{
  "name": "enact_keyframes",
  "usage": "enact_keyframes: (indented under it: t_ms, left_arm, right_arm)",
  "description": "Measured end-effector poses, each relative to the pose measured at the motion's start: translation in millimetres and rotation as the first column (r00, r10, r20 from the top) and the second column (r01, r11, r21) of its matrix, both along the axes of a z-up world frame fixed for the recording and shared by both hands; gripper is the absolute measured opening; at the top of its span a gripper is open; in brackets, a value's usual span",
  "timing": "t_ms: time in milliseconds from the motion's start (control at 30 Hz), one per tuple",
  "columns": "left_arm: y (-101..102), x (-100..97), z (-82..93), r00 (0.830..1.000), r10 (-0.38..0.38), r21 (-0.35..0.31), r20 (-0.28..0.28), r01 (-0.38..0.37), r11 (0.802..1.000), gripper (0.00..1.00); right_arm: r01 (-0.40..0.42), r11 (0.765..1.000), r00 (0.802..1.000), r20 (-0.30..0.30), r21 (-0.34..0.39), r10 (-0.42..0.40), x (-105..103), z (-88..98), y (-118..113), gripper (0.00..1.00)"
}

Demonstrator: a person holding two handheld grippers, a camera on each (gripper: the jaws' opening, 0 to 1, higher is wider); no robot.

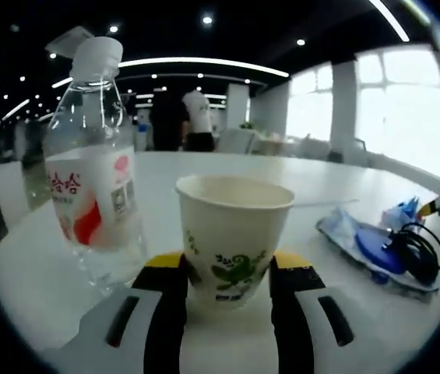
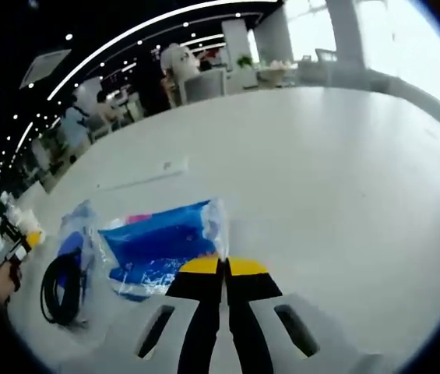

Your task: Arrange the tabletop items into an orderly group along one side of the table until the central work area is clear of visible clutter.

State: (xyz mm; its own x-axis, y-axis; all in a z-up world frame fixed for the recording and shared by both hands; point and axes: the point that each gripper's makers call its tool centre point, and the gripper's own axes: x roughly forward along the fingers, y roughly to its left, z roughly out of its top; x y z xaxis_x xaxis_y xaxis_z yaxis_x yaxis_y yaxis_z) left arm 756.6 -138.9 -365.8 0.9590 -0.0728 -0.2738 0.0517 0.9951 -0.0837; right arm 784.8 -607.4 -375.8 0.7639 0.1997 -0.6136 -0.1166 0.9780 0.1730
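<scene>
Beside the water bottle (image 1: 91,156), left tongs (image 1: 227,276) pinch the paper cup (image 1: 234,234) for grouping; right tongs (image 2: 223,269) pressed together at the blue packet (image 2: 161,245).

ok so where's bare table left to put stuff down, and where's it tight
Free: the white table beyond and to the right of the right gripper is bare, right up to its far edge. In the left gripper view there is open table between the paper cup and the blue packet. Crowded: the water bottle stands close beside the cup, and the black cable lies on the packet.
</scene>
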Motion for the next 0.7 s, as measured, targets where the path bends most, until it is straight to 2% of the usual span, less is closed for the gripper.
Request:
enact_keyframes:
  t_ms: [100, 233, 333, 500, 700]
  left_arm:
    - [1.3, 0.1, -2.4, 1.000, 0.007, 0.000, -0.008, -0.007, 1.000, 0.38]
    - [5.5, -1.6, -9.1, 0.999, 0.021, 0.027, -0.027, -0.021, 0.999, 0.38]
    - [7.9, -0.5, -10.7, 0.999, 0.034, -0.003, -0.023, -0.034, 0.999, 0.38]
    - [6.9, 1.6, -11.4, 0.999, 0.033, 0.008, -0.028, -0.033, 0.999, 0.38]
    - [7.7, -0.3, -23.4, 0.996, 0.043, 0.006, -0.078, -0.042, 0.999, 0.37]
  right_arm:
    - [0.018, 1.000, 1.000, -0.004, 0.016, -0.018, 1.6, -1.1, -2.1, 0.02]
    - [0.009, 1.000, 1.000, -0.007, -0.015, -0.009, 2.0, -3.6, -3.9, 0.02]
    - [0.005, 1.000, 1.000, -0.009, -0.021, -0.005, 2.2, -5.0, -4.4, 0.02]
    - [-0.008, 0.999, 1.000, -0.019, -0.040, 0.007, 1.7, -10.0, -4.0, 0.03]
    - [0.003, 1.000, 1.000, -0.024, -0.021, -0.004, 0.7, -9.2, -2.9, 0.05]
